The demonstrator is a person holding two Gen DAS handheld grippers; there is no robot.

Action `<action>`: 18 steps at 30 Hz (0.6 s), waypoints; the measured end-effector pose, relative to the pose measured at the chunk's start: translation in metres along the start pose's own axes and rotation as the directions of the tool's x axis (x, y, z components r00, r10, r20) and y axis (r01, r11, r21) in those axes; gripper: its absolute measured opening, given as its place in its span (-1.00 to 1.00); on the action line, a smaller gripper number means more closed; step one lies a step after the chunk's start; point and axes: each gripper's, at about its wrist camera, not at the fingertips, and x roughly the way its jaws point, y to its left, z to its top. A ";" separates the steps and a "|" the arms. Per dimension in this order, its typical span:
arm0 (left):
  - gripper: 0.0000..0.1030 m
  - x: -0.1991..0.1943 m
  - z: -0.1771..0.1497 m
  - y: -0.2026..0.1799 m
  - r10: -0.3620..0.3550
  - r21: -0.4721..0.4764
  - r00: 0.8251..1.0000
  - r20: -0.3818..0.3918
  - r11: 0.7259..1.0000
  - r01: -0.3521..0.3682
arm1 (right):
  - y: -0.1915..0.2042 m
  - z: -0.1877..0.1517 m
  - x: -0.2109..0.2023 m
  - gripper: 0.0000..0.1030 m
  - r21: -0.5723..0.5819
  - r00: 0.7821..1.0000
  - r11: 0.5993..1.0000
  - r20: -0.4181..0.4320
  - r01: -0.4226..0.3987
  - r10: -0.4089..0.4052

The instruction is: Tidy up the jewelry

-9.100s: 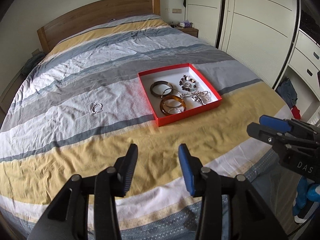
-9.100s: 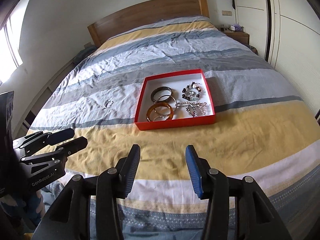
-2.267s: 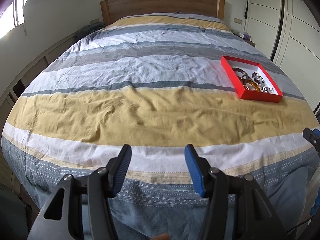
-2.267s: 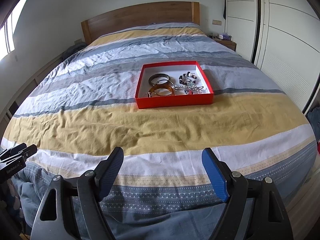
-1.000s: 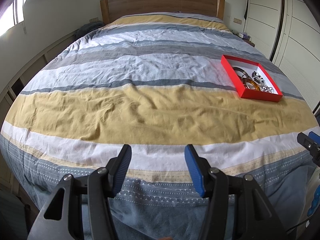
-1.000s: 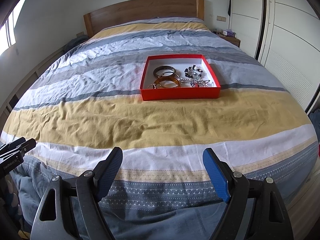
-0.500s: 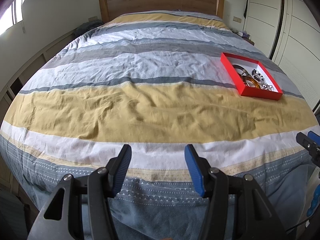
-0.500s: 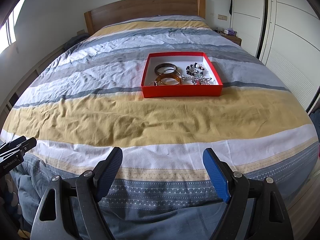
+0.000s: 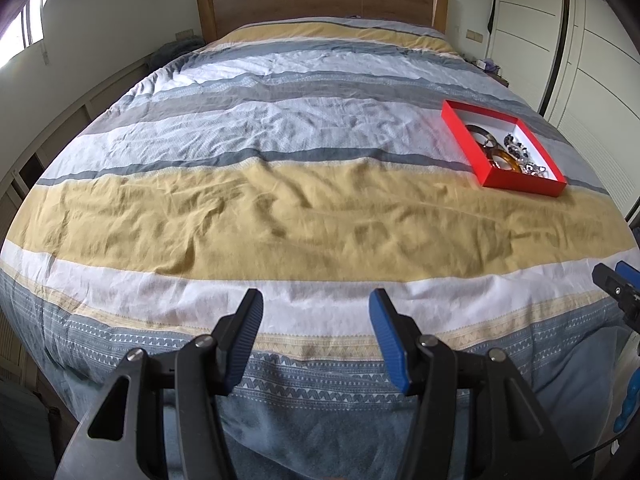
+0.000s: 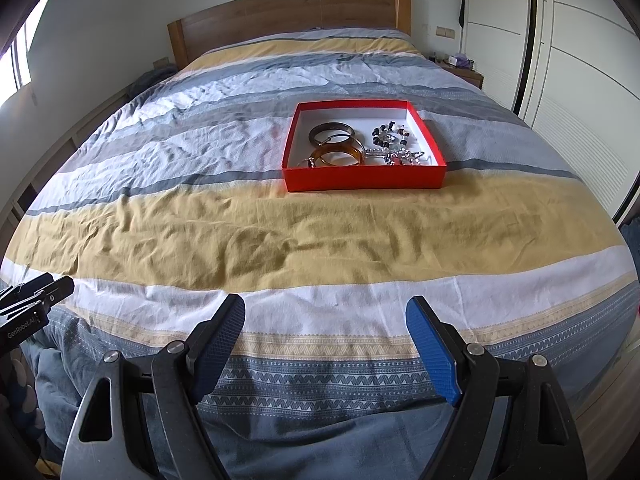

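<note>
Both my left gripper [image 9: 316, 330] and right gripper [image 10: 326, 336] hang spread and empty above the bed's [image 10: 280, 236] near edge. Jewelry fills the red box [image 10: 364, 180] well ahead of the right one: bangles [image 10: 338, 154] look stiff, light, slippery, best pinched across the rim.

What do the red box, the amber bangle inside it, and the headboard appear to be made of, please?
Red box: probably cardboard, with thin straight walls, matte red outside and white inside. Amber bangle: likely resin or plastic, translucent honey-brown with a glossy sheen, though glass can't be ruled out. Headboard: wood or wood veneer, with a warm brown grain and a satin finish.
</note>
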 end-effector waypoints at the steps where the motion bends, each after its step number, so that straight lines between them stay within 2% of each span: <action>1: 0.03 0.000 0.000 0.000 -0.001 0.000 1.000 -0.001 1.000 0.001 | 0.000 0.000 0.000 0.59 0.000 1.000 1.000 -0.001 0.001 -0.001; 18: 0.03 0.003 -0.002 -0.001 -0.002 0.002 1.000 -0.005 1.000 0.002 | -0.001 -0.003 0.004 0.59 0.001 1.000 1.000 -0.012 0.004 -0.004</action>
